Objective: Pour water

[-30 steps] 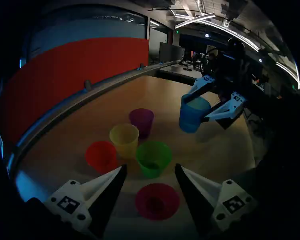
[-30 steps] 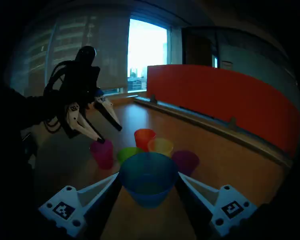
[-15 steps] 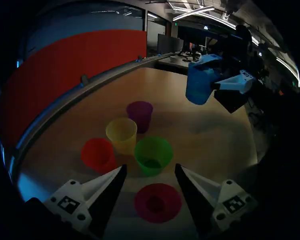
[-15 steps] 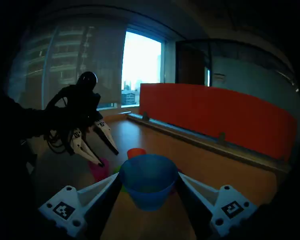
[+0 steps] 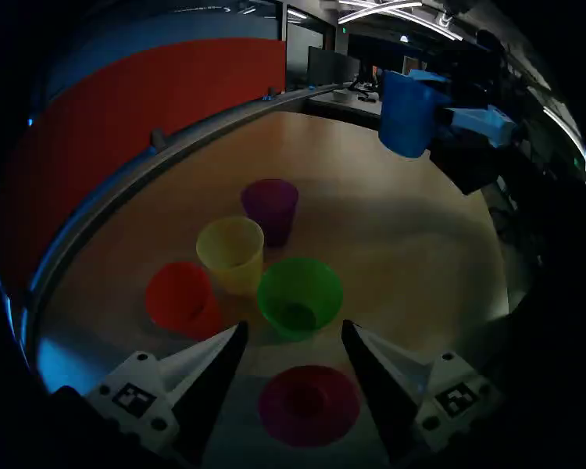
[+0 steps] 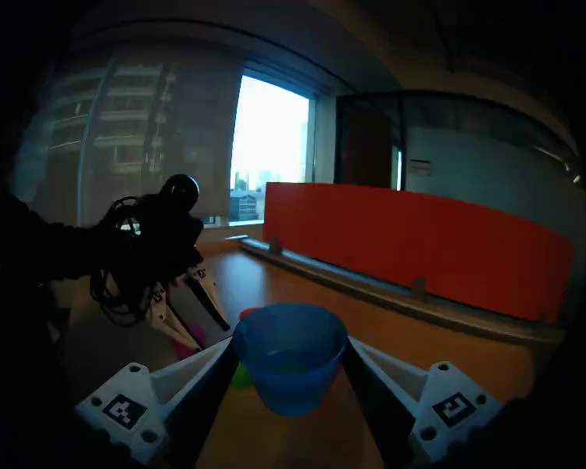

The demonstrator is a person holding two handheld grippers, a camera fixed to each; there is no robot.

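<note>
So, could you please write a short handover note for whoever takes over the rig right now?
Left gripper: open, holding nothing, above the magenta cup.
Right gripper: shut on the blue cup, held roughly upright, well above the wooden table.
Standing clustered on the table: green cup, yellow cup, red cup, purple cup.
Done: blue cup is up in the air.
Left: bring it over a cup, probably, and tilt to pour; nothing is being poured now. Its water level is hard to tell.

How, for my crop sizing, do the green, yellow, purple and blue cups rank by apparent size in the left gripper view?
Green cup
Yellow cup
Purple cup and blue cup, about alike
Nearness may explain the order.
</note>
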